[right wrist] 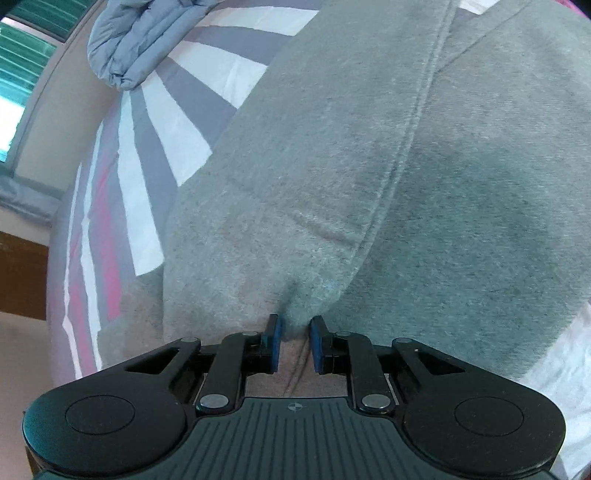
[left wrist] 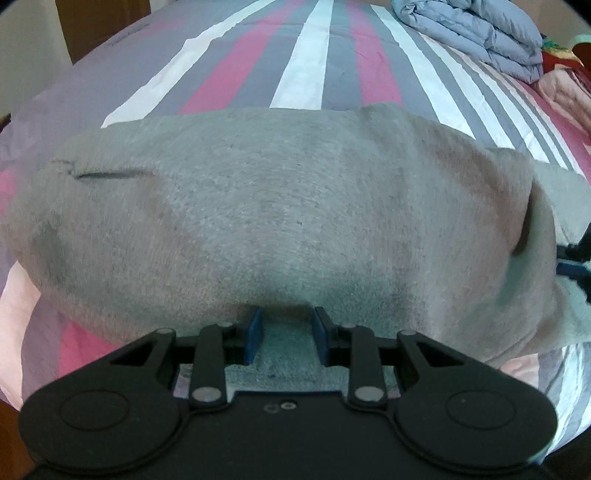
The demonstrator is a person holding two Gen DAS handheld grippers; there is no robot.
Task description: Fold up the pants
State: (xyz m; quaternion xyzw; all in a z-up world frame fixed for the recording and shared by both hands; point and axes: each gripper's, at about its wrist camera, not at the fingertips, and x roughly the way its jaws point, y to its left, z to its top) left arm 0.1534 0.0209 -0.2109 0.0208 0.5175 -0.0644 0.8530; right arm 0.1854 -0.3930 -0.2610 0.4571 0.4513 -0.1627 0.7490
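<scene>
Left gripper (left wrist: 286,334) sits lowest in the left wrist view, black linkages in front, blue-padded fingers (left wrist: 254,334) set apart with grey cloth filling the gap between them. Pads look close to the cloth on both sides, but I can't tell if they actually clamp it or just straddle it.

Right gripper (right wrist: 294,341): fingers (right wrist: 274,341) closer together, a bunched fold of the pants (right wrist: 369,166) pinched between the blue pads, puckered right at the tips.

Pants (left wrist: 277,206) lie on the bed (left wrist: 306,66), spread wide across the left view, near edge at the left fingers, far edge a fairly straight line across the striped sheet. Right end of the cloth curls up into a fold, next to a bit of dark and blue hardware at the frame's right edge.

Look: grey fleece knit, heathered, slightly pilled. Dark slit like a pocket opening (left wrist: 110,174) upper left in the left view. Stitched seam (right wrist: 413,122) runs diagonally down toward the right fingers in the right view. Darker patches on the cloth in both views; shadow or stain, can't tell.

Bed sheet is striped pink, grey, white. Folded light-blue quilt (left wrist: 476,33) lies on the far side, well apart from the pants.
</scene>
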